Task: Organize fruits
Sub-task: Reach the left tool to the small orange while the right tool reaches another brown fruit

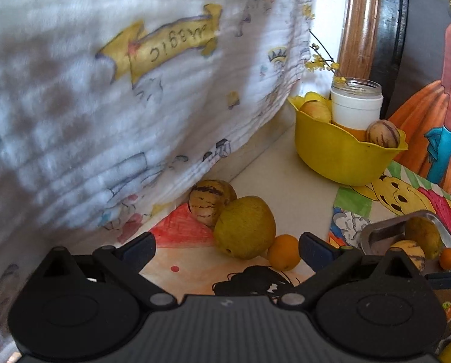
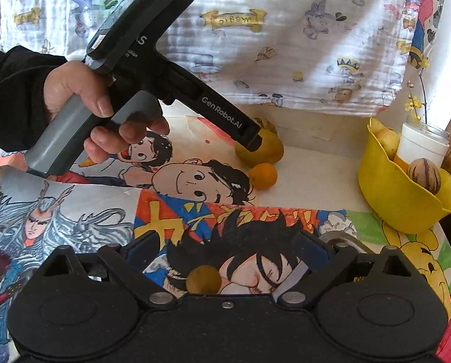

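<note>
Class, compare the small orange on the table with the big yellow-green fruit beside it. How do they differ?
The orange is much smaller than the yellow-green fruit. The orange is bright and evenly coloured; the yellow-green fruit is duller and speckled. Both are roundish, lie on the table and sit outside the bowl.

Fruit along the back of the table

A pear (image 1: 245, 227) sits against the hanging cloth (image 1: 134, 90), a striped fruit (image 1: 208, 201) touching behind it, an orange (image 1: 284, 252) touching in front; the bowl (image 1: 343, 157) holding fruit and a jar (image 1: 357, 106) stands farther right.

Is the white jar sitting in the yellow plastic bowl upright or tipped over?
Upright. The white jar stands straight in the yellow plastic bowl, its open mouth facing up with a flower twig in it.
</note>
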{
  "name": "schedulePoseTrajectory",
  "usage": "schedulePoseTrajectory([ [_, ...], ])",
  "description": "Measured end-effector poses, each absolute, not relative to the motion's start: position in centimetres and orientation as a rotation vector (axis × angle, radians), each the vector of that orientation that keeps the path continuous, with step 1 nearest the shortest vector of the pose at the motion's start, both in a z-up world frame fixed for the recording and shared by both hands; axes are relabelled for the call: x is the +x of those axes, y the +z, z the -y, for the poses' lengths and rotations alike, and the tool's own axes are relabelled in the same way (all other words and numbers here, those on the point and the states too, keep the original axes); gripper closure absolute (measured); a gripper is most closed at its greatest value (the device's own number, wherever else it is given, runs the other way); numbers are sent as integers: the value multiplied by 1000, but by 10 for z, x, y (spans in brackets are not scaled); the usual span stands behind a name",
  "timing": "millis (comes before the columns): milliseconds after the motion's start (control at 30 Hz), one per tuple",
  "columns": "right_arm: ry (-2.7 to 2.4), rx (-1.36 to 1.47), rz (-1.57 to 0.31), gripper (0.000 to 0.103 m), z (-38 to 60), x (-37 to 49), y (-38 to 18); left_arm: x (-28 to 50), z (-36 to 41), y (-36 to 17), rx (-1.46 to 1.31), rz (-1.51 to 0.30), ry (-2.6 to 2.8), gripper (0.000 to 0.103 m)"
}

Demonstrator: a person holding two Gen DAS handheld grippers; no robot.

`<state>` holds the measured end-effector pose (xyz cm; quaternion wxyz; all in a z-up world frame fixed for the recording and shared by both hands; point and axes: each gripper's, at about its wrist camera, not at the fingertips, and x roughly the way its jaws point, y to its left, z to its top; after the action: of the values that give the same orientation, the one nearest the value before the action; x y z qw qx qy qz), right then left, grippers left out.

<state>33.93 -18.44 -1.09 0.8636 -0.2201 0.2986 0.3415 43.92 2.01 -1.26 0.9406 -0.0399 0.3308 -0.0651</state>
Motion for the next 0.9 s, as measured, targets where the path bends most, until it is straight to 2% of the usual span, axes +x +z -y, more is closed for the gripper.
schedulePoseTrajectory([
  [133, 734, -431, -666, 10, 186, 344, -14, 445, -22, -14, -107, -682, -134, 0],
  [367, 765, -439, -700, 22, 184, 340, -17, 456, -19, -18, -133, -696, -151, 1],
  [700, 760, -436, -730, 43, 183, 338, -26, 469, -15, -30, -188, -732, -146, 12],
  [900, 765, -435, -737, 47, 182, 338, -29, 473, -16, -34, -222, -741, -151, 15],
])
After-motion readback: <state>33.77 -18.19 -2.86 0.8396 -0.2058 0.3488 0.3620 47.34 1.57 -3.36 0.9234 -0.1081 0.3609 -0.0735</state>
